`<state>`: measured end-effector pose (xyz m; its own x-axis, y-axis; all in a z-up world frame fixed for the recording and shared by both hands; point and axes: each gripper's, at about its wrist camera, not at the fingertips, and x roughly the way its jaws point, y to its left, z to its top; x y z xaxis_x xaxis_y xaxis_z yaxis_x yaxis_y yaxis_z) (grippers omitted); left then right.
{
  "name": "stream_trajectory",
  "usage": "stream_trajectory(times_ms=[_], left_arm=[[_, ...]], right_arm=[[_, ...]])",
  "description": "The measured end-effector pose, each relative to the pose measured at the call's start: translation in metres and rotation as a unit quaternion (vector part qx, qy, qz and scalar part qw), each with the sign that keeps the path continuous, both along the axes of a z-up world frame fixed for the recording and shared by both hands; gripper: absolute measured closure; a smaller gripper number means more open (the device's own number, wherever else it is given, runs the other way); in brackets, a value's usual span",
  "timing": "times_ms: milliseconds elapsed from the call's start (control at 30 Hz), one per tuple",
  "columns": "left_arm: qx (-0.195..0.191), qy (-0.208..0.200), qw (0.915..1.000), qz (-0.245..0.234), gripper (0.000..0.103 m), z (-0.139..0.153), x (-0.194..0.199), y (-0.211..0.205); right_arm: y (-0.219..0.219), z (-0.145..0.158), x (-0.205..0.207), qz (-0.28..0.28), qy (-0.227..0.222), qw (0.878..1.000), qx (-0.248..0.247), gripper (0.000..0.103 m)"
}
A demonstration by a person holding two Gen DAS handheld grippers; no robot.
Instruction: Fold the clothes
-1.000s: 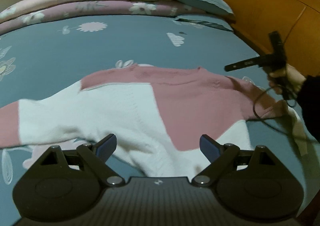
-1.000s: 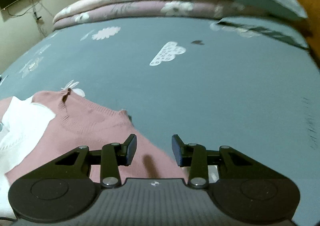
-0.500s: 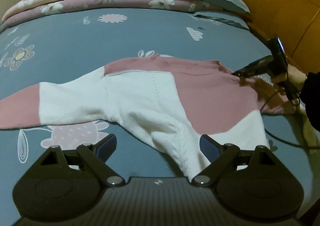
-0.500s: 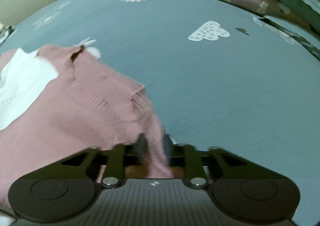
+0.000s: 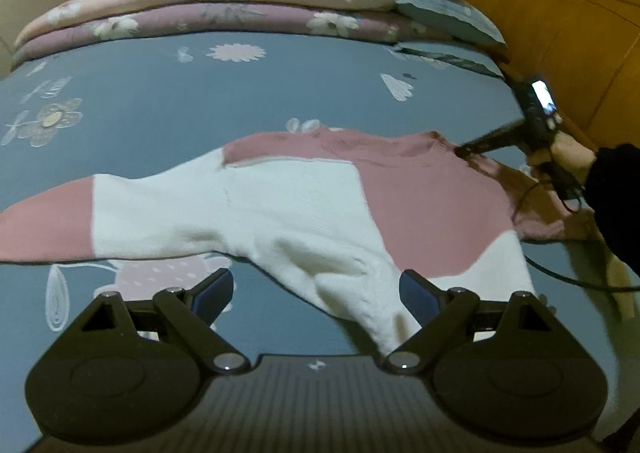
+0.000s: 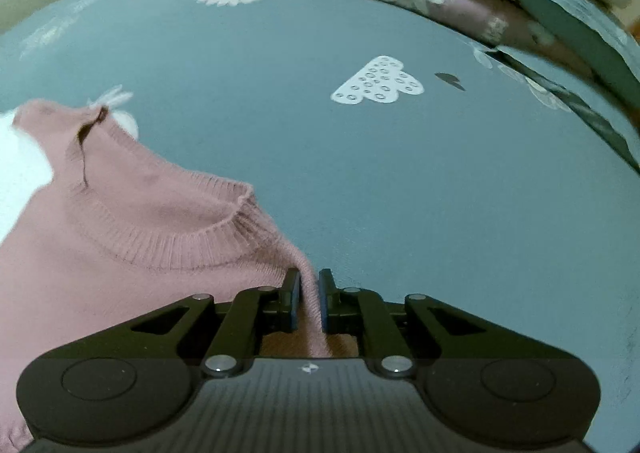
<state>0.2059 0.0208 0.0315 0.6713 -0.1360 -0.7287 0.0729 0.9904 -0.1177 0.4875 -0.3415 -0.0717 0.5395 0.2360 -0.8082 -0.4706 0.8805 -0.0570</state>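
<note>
On the blue bedsheet [image 5: 168, 101] I see the pink-and-white sweater [image 5: 304, 205] spread flat, one sleeve stretched out to the left. My right gripper [image 6: 309, 293] is clamped on the pink shoulder edge just beside the ribbed collar [image 6: 192, 249]. My left gripper [image 5: 316, 289] is spread wide, hovering over the white hem, not touching it. Folded quilts [image 5: 240, 5] are stacked at the far edge.

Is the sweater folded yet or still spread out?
Spread. The sweater lies open on the bed, one sleeve stretched out sideways, nothing doubled over. The right gripper pinches its shoulder.
</note>
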Motion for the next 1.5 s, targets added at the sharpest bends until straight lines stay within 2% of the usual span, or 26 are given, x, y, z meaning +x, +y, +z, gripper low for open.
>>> stream_trajectory(times_ms=[100, 167, 267, 433, 500, 667, 833, 1000, 1267, 1433, 1467, 1500], left_arm=[[-0.019, 0.004, 0.9997, 0.017, 0.013, -0.002, 0.0, 0.011], [-0.033, 0.005, 0.999, 0.03, 0.014, -0.004, 0.003, 0.02], [-0.055, 0.007, 0.9975, 0.044, 0.017, -0.007, 0.01, 0.034], [-0.039, 0.004, 0.9986, 0.036, 0.025, -0.007, 0.034, 0.052], [-0.028, -0.001, 0.9995, 0.015, 0.03, -0.007, 0.052, 0.058], [0.016, -0.01, 0.9986, -0.05, 0.033, -0.016, 0.114, 0.066], [0.043, -0.003, 0.9912, -0.125, 0.047, -0.038, 0.182, 0.069], [0.056, 0.004, 0.9811, -0.185, 0.048, -0.061, 0.232, 0.067], [0.068, 0.014, 0.9652, -0.252, 0.051, -0.083, 0.257, 0.061], [0.066, 0.034, 0.9579, -0.277, 0.064, -0.097, 0.263, 0.06], [0.062, 0.036, 0.9571, -0.281, 0.07, -0.098, 0.263, 0.061], [0.057, 0.039, 0.9567, -0.283, 0.083, -0.098, 0.263, 0.062]], right_arm=[[-0.007, 0.012, -0.007, -0.015, -0.008, 1.0, 0.013, 0.082], [-0.011, 0.026, -0.019, -0.021, -0.02, 0.999, 0.024, 0.081], [-0.017, 0.045, -0.044, -0.034, -0.03, 0.998, 0.05, 0.073], [-0.017, 0.063, -0.103, -0.036, -0.027, 0.994, 0.097, 0.067], [-0.011, 0.067, -0.128, -0.037, -0.02, 0.993, 0.106, 0.064], [0.005, 0.07, -0.193, -0.055, -0.011, 0.991, 0.125, 0.055], [0.027, 0.07, -0.245, -0.131, -0.018, 0.982, 0.131, 0.052], [0.049, 0.076, -0.288, -0.207, -0.022, 0.966, 0.151, 0.05], [0.086, 0.092, -0.316, -0.248, -0.026, 0.96, 0.13, 0.049], [0.104, 0.098, -0.327, -0.246, -0.025, 0.963, 0.11, 0.049], [0.106, 0.099, -0.329, -0.246, -0.024, 0.963, 0.106, 0.049], [0.108, 0.1, -0.331, -0.248, -0.024, 0.963, 0.104, 0.049]])
